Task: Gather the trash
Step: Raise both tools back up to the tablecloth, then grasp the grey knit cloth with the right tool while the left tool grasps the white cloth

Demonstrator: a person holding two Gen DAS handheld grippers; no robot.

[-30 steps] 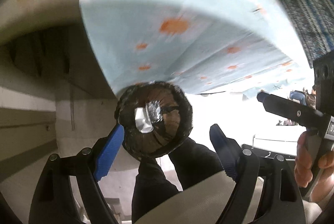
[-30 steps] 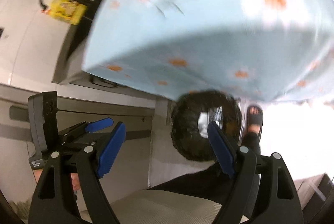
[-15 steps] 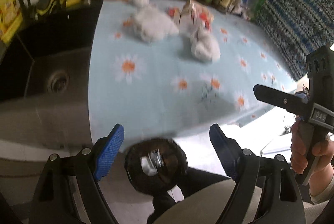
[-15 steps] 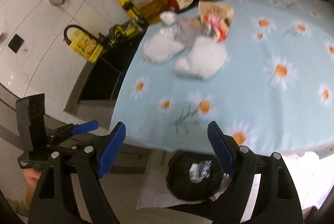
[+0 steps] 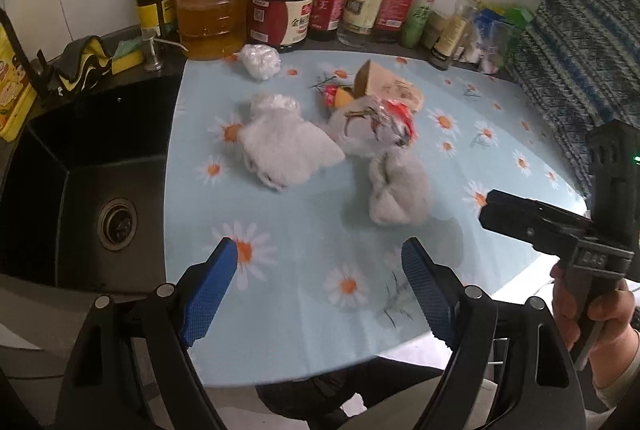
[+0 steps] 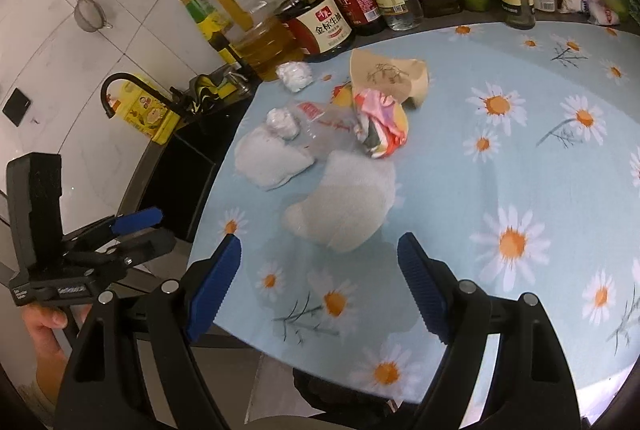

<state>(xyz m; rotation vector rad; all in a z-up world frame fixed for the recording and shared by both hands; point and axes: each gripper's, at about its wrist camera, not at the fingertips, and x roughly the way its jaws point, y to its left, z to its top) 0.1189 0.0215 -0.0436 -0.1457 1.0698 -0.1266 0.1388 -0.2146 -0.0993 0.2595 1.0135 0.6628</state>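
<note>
Left wrist | both fingers apart (empty) | tissue wad near tablecloth edge

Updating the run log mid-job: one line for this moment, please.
left gripper: open, empty | right gripper: open, empty | target: crumpled white tissue nearest, on daisy tablecloth | none held

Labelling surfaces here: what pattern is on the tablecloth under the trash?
Light blue tablecloth with white, orange-centred daisies; clearest in the right wrist view.

Home kitchen: black sink at 9 o'clock, oil and sauce bottles at 12 o'clock against tiled wall, daisy-print cloth on worktop.
</note>
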